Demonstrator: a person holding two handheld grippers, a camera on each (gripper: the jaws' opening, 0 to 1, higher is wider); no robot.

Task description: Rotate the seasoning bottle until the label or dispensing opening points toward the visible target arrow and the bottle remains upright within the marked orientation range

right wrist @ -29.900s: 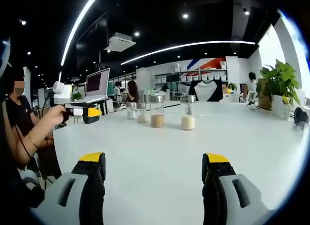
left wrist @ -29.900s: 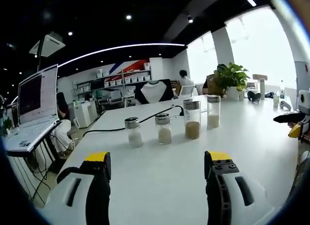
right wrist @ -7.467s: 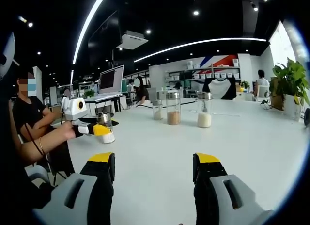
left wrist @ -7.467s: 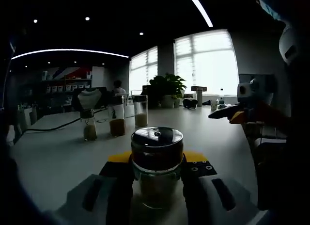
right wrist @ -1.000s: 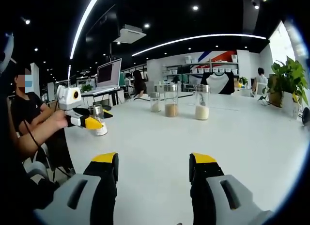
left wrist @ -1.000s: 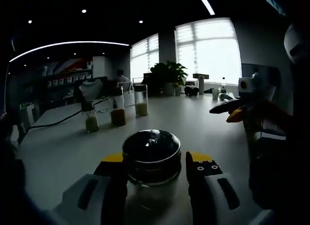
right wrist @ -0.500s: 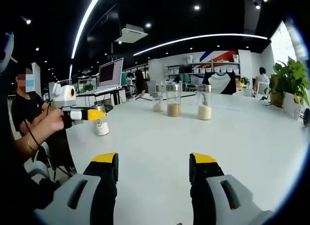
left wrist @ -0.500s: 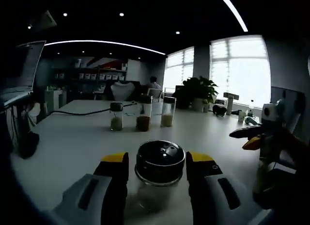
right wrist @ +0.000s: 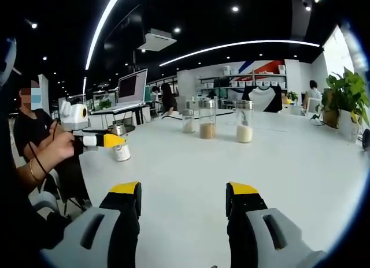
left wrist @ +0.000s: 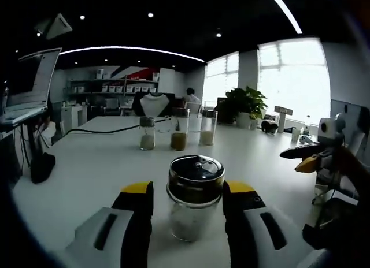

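Observation:
The seasoning bottle [left wrist: 195, 219], clear glass with pale powder and a dark perforated lid, stands upright on the white table [left wrist: 87, 175]. It sits between the jaws of my left gripper [left wrist: 189, 188], which are slightly parted. A narrow gap shows on its left side. In the right gripper view the same bottle [right wrist: 121, 151] stands at the left, and the left gripper [right wrist: 107, 140], held by a person's hand, reaches it. My right gripper [right wrist: 184, 190] hovers open over bare table, holding nothing. It also shows at the right edge of the left gripper view, as the right gripper [left wrist: 306, 159].
Three more glass jars [left wrist: 179, 136] stand in a row farther back, the same jars [right wrist: 206, 125] seen mid-table. A black cable [left wrist: 110, 131] runs behind them. A laptop [right wrist: 132, 88] sits on a side desk and a potted plant [right wrist: 341, 100] at the far right. A seated person [right wrist: 29, 152] is at the left.
The left gripper swung around the bottle, so its view turned from the windows toward the shelves. The bottle stayed upright in place and a small gap appeared beside it. The right gripper held still.

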